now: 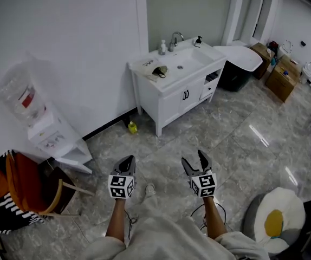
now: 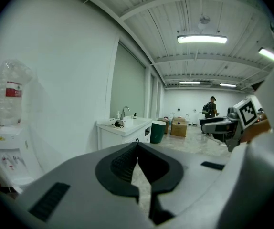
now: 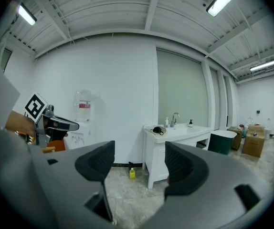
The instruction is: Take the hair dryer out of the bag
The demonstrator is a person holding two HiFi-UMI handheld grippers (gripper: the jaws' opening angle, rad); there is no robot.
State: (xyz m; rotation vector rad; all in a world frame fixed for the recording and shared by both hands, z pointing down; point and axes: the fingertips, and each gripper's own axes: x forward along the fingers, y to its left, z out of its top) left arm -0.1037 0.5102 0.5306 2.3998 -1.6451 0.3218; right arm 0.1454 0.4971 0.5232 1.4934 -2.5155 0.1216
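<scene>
Grey-white left gripper [image 1: 128, 159]: jaws fully together, dark ribbed pads meeting along one line. Nothing between them, and the gripper touches nothing. It hangs in the air over the marbled floor [image 1: 242, 140], nose tipped a little downward.

Right gripper [image 1: 194, 158]: jaws wide apart, gap empty; only floor and the foot of a white vanity [image 1: 172, 104] show through it. No contact with anything. It sits beside the left gripper, near it but apart, pointing the same way.

Task's thing: a small dark bundle [image 1: 159, 71] lies on the vanity's worktop [image 1: 140, 65], straight ahead of both grippers and well apart from them, with open floor between.
- In the right gripper view it shows just above the jaw gap.
- It is black and lumpy, with something pale just beside it, on the near-left part of the worktop beside the basin.
- It is too small to tell bag from hair dryer.
- A tap [image 1: 175, 38] stands beyond it.
</scene>
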